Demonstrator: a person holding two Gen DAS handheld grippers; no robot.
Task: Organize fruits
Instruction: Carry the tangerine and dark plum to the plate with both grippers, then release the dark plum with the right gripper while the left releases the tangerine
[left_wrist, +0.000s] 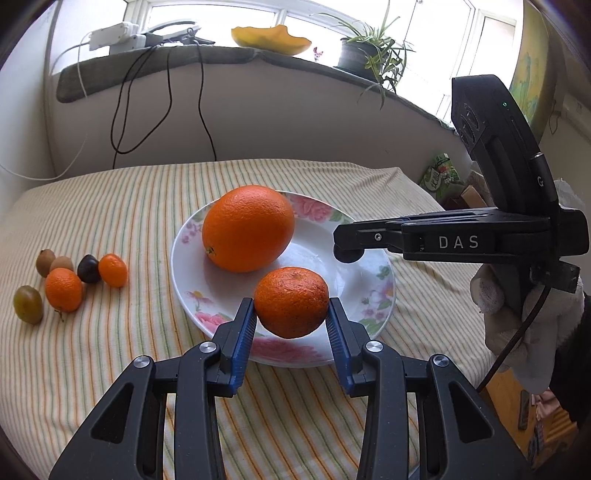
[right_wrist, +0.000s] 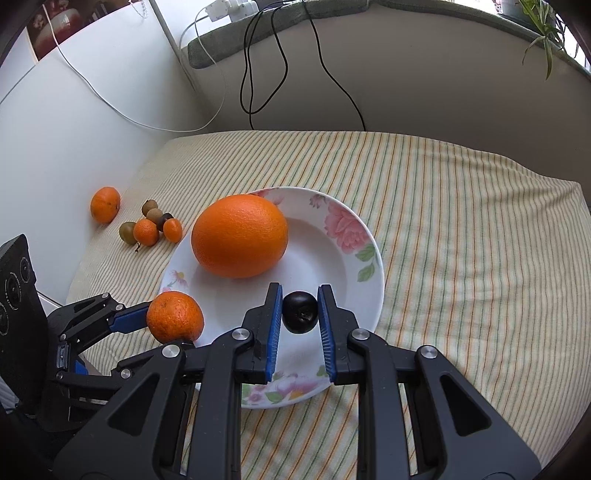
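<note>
Nearest, the left gripper (left_wrist: 291, 317) clamps a small rough-skinned orange mandarin (left_wrist: 291, 301) just above the near rim of the white floral-bordered ceramic plate (left_wrist: 373, 295). The right gripper (right_wrist: 300, 314) pinches a small dark glossy plum-like fruit (right_wrist: 300, 312) over the plate's near half. Both fruits look airborne, not seated. Risk: round fruit let go above the sloped rim may roll off onto the striped cloth (right_wrist: 461, 240), or knock the large smooth orange (right_wrist: 239, 236) resting on the plate's far-left side. Two grippers crowd one plate; their fingers could collide. Beyond the plate's left edge, a loose cluster of small orange, brown and green fruits (left_wrist: 66, 280) waits unsorted.
</note>
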